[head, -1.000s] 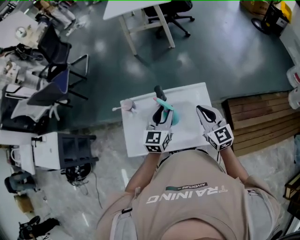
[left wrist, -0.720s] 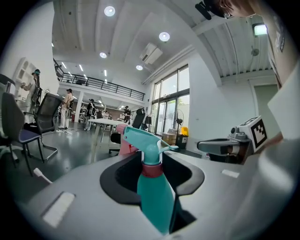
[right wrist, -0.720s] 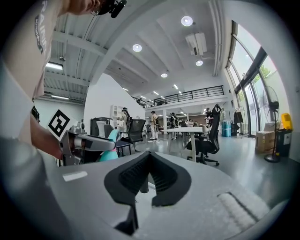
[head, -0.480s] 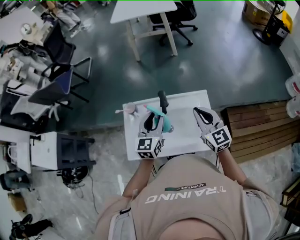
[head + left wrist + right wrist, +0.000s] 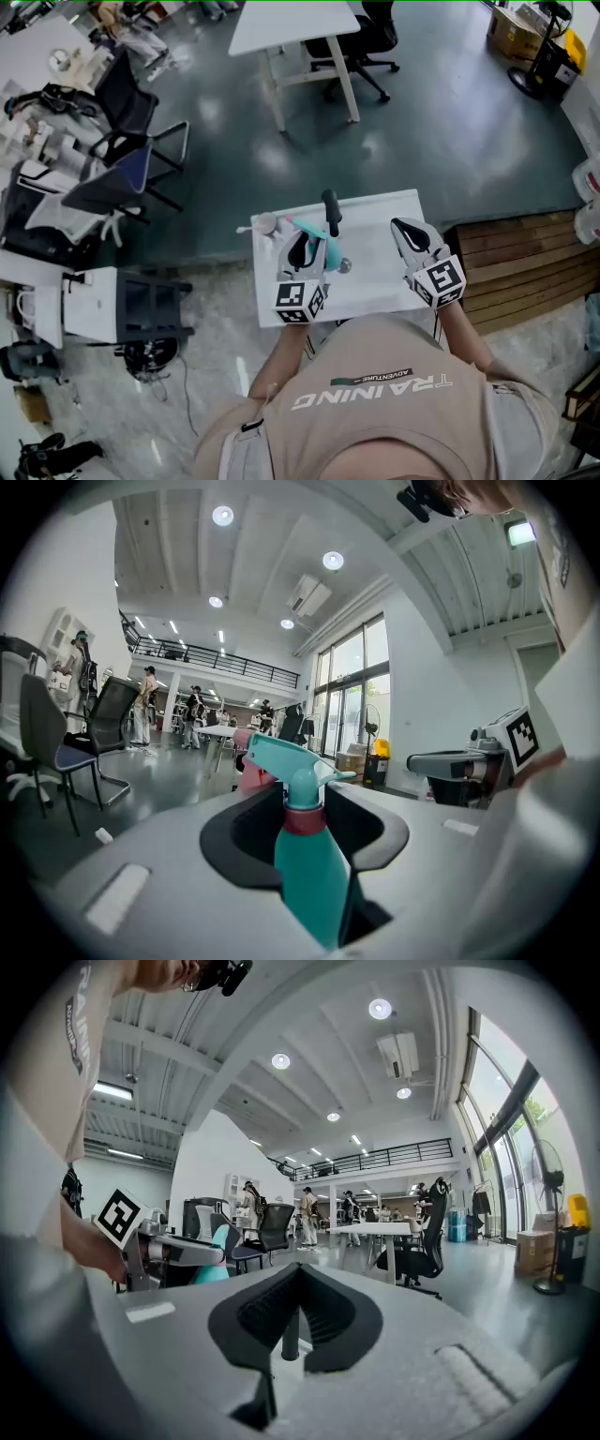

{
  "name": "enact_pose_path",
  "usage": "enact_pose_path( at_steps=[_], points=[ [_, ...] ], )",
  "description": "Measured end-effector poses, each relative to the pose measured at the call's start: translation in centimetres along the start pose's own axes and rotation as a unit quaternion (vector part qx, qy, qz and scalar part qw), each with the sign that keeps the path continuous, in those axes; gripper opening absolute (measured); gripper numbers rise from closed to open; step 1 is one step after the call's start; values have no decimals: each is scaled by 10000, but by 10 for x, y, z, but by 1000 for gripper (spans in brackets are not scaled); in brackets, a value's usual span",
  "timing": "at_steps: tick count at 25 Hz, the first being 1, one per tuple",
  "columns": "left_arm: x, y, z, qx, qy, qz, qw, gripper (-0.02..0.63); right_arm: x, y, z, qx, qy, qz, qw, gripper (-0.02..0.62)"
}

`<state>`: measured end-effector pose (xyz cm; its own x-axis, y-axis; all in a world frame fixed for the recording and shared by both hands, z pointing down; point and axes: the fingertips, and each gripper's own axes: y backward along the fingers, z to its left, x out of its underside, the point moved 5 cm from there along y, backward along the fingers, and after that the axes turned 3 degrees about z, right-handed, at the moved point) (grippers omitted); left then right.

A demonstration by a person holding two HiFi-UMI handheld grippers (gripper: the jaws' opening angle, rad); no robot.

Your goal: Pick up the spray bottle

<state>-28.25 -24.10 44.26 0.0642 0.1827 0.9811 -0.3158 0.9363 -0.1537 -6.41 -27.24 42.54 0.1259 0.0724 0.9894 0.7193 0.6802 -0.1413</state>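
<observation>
- The spray bottle (image 5: 307,878) stands upright between the jaws of the left gripper (image 5: 307,803). The grip is on the teal body below the red collar, probably so the trigger head is left free and the bottle carries without tipping.
- Those jaws stand wide, pressed on the bottle's sides over the white counter (image 5: 375,272). Whether its base touches the counter is hidden.
- The right gripper (image 5: 298,1269) hangs alongside, jaws together on nothing.

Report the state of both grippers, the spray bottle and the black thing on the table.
left gripper: shut on the spray bottle.
spray bottle: upright, clamped at its body between the left jaws.
right gripper: shut, nothing held.
black cylinder: on the white table, untouched by either gripper.
</observation>
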Motion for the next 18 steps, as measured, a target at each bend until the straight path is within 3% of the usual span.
enact_pose_path(
  at_steps=[8, 18],
  points=[
    [-4, -2, 7, -39, -128, -63, 9999, 155, -5, -2, -2, 163, 49, -206, 9996, 2],
    [-14, -10, -1, 149, -222, -90, 9996, 155, -6, 1, -5, 316, 169, -95, 9993, 2]
  ],
)
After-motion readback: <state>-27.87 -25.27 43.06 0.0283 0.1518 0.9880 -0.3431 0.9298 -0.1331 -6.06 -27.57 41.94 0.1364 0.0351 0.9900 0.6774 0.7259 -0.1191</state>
